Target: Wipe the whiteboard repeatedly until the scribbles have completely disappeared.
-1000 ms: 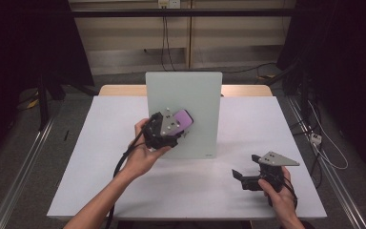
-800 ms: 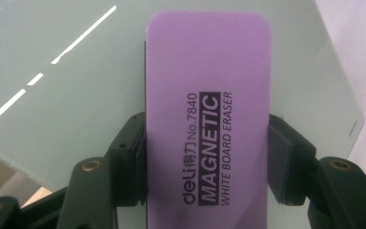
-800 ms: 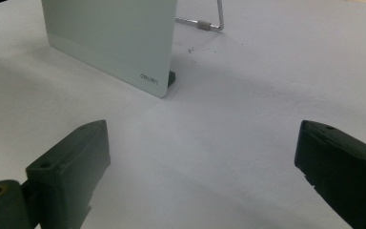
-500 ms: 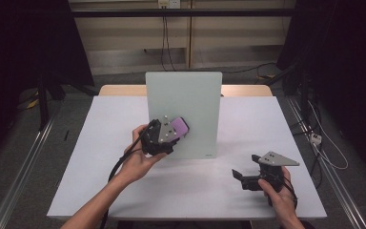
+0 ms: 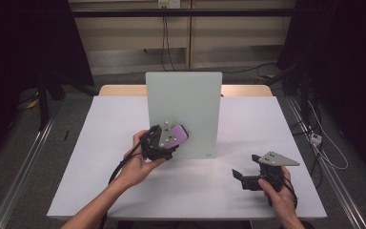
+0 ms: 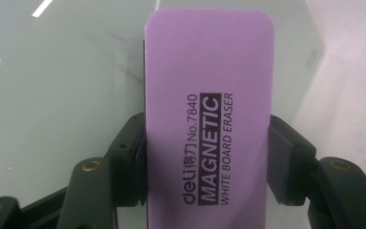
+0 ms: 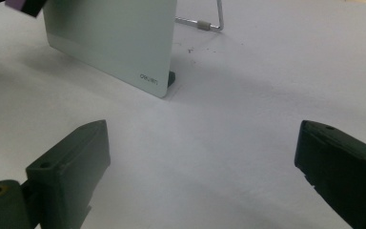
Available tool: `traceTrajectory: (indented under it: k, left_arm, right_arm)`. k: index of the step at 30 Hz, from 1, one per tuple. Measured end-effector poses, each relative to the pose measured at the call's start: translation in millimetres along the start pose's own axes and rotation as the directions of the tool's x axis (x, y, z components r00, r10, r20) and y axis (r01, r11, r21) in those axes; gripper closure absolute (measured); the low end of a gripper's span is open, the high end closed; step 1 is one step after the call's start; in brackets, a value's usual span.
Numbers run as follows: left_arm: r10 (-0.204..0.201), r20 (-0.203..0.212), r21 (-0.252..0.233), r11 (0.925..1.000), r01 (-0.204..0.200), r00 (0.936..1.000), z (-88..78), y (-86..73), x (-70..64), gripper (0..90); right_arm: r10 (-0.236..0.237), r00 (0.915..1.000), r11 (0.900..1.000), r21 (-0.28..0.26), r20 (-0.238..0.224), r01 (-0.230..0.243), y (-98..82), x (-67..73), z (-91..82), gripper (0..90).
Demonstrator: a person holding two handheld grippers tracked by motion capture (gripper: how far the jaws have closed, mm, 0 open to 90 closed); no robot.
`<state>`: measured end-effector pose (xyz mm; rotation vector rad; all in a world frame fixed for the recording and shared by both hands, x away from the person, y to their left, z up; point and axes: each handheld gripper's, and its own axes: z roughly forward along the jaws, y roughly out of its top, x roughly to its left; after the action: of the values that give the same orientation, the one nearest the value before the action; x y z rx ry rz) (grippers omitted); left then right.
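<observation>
Left gripper [image 6: 207, 157] clamped on purple eraser [image 6: 208, 119], rounded corners, black "MAGNETIC WHITE BOARD ERASER" print, against upright whiteboard [image 5: 183, 112]. Right gripper [image 7: 202, 164] spread wide, low over white counter [image 5: 248, 124].

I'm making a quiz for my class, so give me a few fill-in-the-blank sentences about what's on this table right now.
1. The left claw is shut on a purple ____.
2. The board stands ____ on the table.
3. The right claw is ____ and holds nothing.
4. The label on the eraser reads MAGNETIC WHITE BOARD ____.

Missing words: eraser; upright; open; ERASER
</observation>
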<state>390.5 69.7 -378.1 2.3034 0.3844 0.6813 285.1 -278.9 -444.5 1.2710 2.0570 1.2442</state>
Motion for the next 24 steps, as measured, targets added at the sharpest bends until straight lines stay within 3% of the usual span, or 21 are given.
traceTrajectory:
  k: [5, 8, 10, 12, 18, 22, 24]
  left_arm:
    - [-0.054, -0.078, -0.058, 0.9971, 0.050, 0.9955, -18.6, 9.1, 24.8, 41.3]
    - [-0.100, -0.094, -0.085, 0.9921, 0.092, 0.9905, -27.1, 11.8, 36.4, 41.3]
    - [-0.099, -0.097, -0.085, 0.9922, 0.091, 0.9903, -27.1, 12.1, 37.1, 41.3]
    - [-0.077, -0.103, -0.071, 0.9951, 0.070, 0.9917, -25.1, 12.2, 33.4, 41.3]
    - [-0.010, -0.046, -0.016, 0.9998, 0.009, 0.9989, -6.4, 10.7, 8.6, 41.3]
    - [0.050, -0.008, 0.022, 0.9985, -0.050, 0.9987, 9.9, 11.5, -12.5, 41.2]
    - [0.058, 0.015, 0.034, 0.9977, -0.058, 0.9982, 15.4, 11.8, -19.0, 41.3]
  right_arm:
    - [-0.001, 1.0000, 1.000, 0.002, -0.001, 0.001, 0.2, 0.6, 0.0, 4.5]
    - [0.002, 1.0000, 1.000, 0.001, 0.001, -0.002, 0.0, 0.2, -0.2, 4.5]
    - [0.000, 1.0000, 1.000, 0.001, 0.000, 0.000, 0.0, 0.0, 0.1, 4.5]
    - [0.000, 1.0000, 1.000, 0.003, -0.001, 0.000, 0.2, 0.6, 0.2, 4.5]
    - [-0.002, 1.0000, 1.000, 0.002, 0.000, 0.002, 0.3, 1.0, 0.4, 4.5]
    - [0.000, 1.0000, 1.000, 0.003, 0.000, 0.000, 0.3, 0.9, 0.7, 4.5]
    - [-0.004, 1.0000, 1.000, 0.001, -0.002, 0.004, 0.4, 1.0, 0.4, 4.5]
